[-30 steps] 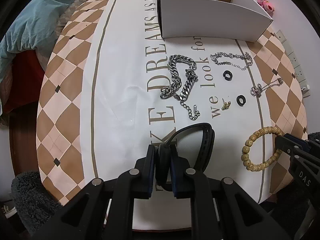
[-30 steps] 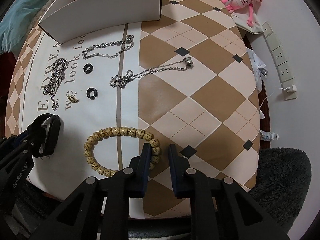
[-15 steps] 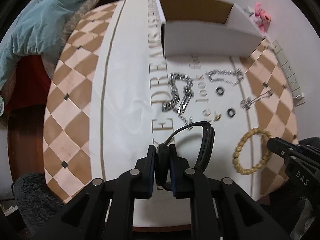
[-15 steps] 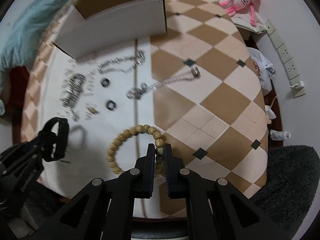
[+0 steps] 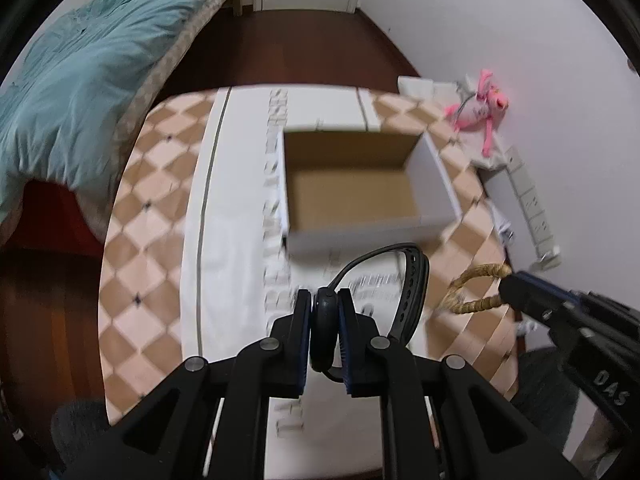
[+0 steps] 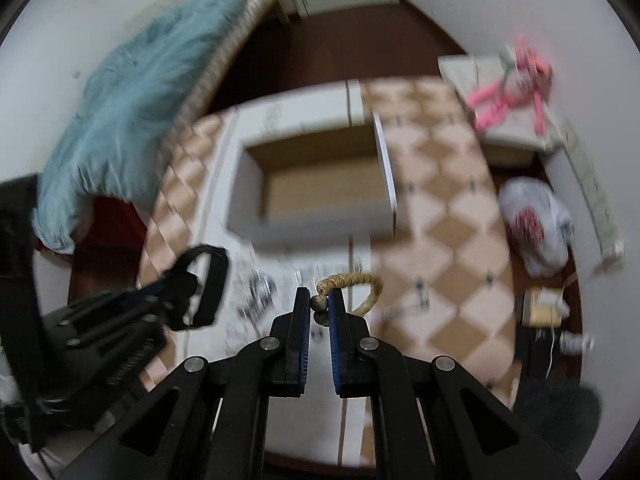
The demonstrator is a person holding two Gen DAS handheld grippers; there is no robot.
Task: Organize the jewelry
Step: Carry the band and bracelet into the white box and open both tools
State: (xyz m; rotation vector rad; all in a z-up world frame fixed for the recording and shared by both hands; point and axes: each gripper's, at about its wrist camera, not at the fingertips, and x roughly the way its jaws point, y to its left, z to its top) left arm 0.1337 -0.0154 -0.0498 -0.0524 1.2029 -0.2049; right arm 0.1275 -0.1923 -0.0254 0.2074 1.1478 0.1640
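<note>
- the black band [image 5: 408,292] is clamped by its thick end in the left gripper [image 5: 325,322], its loop hanging free ahead of the fingers.
- the bead bracelet [image 6: 352,284] is pinched by a few beads in the right gripper [image 6: 319,304], so it dangles clear.
- both tools are held raised over the table [image 5: 152,216], side by side, angled down toward the open box [image 5: 352,184] ahead, probably for dropping in.

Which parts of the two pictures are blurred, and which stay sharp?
Left wrist view: the left claw and its black strap are sharp; the box is smeared. Right wrist view: only the right claw and nearest beads are sharp.
</note>
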